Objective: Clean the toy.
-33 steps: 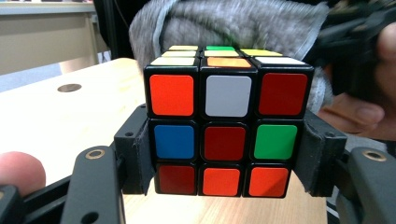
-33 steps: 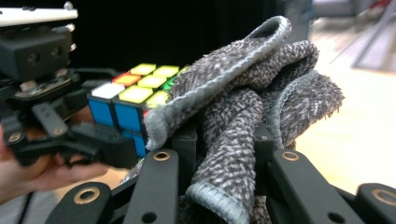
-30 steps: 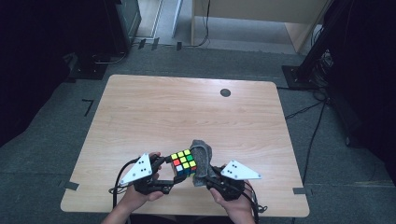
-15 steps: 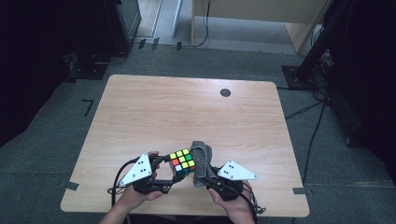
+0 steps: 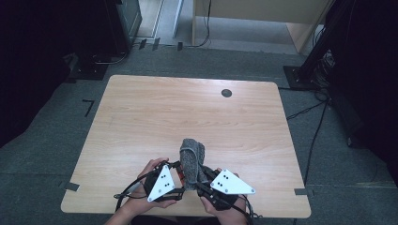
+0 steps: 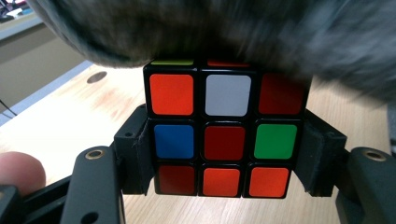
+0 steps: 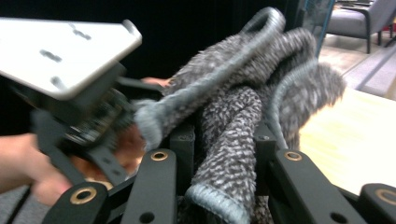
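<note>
Wooden table point(image 5: 141, 122) on grey carpet point(image 5: 56, 140)

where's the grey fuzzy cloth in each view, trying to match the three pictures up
High view: the grey fuzzy cloth stands bunched near the table's front edge, between the two grippers.
Left gripper view: it runs blurred across the top, draped on the multicoloured puzzle cube.
Right gripper view: it sits centre, pinched between the right gripper and its black jaws.
Shared landmark: the light wooden table, at the left and at the right edge.
</note>
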Demonstrator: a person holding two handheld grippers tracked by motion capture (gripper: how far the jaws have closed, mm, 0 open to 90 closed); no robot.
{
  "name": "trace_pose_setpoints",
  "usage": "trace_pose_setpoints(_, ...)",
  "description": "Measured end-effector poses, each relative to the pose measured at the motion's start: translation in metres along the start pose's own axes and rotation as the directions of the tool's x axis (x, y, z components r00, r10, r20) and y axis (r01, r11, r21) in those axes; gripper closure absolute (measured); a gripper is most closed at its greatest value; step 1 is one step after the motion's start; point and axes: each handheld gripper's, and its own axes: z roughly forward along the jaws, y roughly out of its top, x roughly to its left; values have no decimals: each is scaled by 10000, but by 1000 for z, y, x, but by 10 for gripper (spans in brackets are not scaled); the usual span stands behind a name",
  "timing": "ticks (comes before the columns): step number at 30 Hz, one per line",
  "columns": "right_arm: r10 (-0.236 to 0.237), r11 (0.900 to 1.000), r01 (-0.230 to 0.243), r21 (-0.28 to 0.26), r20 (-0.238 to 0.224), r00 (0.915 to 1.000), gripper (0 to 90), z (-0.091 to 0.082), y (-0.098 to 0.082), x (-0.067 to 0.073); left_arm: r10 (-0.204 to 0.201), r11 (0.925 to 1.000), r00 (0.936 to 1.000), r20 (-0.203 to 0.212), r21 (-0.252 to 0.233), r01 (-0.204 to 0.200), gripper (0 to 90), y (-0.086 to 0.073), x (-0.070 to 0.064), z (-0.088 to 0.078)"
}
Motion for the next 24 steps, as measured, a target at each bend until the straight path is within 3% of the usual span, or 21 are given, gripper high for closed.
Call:
trace_pose_setpoints(2, 363, 9991, -375, 210, 534, 9979, 710, -2, -2, -13, -159, 9998, 9999, 20, -85, 159, 339, -1, 3, -2)
trace_pose_setpoints(4, 756, 9950, -831, 553, 1264, 9891, 711, -5, -5, -26, -243, 9997, 9997, -11, -68, 243, 339, -2, 6, -2)
trace_pose_setpoints(5, 993, 9931, -1072, 480, 1450, 9844, 711, -7, -6, -30, -297, 9996, 9996, 5, -43, 297, 339, -2, 7, -2)
trace_pose_setpoints(7, 963, 9951, -985, 122, 1213, 9879, 710, -10, -5, -28, -305, 9995, 9995, 11, 95, 305, 339, -3, 6, 1)
trace_pose_setpoints(9, 450, 9989, -443, -126, 595, 9972, 709, -10, 0, -15, -260, 9991, 9997, 23, 327, 259, 339, -4, 4, 5)
trace_pose_setpoints(11, -146, 9998, 146, -93, 24, 9999, 705, -4, 3, -1, -177, 9993, 9998, 82, 324, 174, 339, -3, 1, 5)
trace_pose_setpoints(12, -320, 9994, 320, 105, -1, 9995, 703, -1, 2, 4, -114, 9997, 9999, 76, 233, 112, 339, -2, 1, 4)
trace_pose_setpoints(14, -206, 9997, 204, 158, 116, 9997, 694, 3, -3, 3, -64, 9996, 10000, -62, 268, 66, 339, -1, 0, 2)
trace_pose_setpoints(15, 257, 9997, -257, 38, 63, 9997, 695, 2, -5, -2, -51, 9996, 9999, -112, 281, 55, 339, -1, 1, 2)
trace_pose_setpoints(16, 540, 9985, -541, 53, 173, 9984, 695, 2, -8, -6, -72, 9995, 9999, -122, 290, 76, 339, -2, 1, 1)
trace_pose_setpoints(18, 477, 9983, -499, 292, 731, 9962, 695, 2, -12, -14, -135, 9995, 9998, -144, 286, 139, 338, -3, 3, 1)
trace_pose_setpoints(19, 663, 9968, -697, 380, 833, 9943, 695, 1, -14, -18, -172, 9996, 9997, -159, 235, 176, 338, -3, 4, 0)
trace_pose_setpoints(22, 1088, 9914, -1185, 561, 1530, 9822, 696, -2, -14, -31, -372, 9993, 9993, -62, -17, 372, 339, -2, 6, -2)
trace_pose_setpoints(24, 1250, 9908, -1326, 267, 1941, 9730, 696, -8, -11, -33, -523, 9986, 9986, 123, 61, 522, 339, -1, 9, -1)
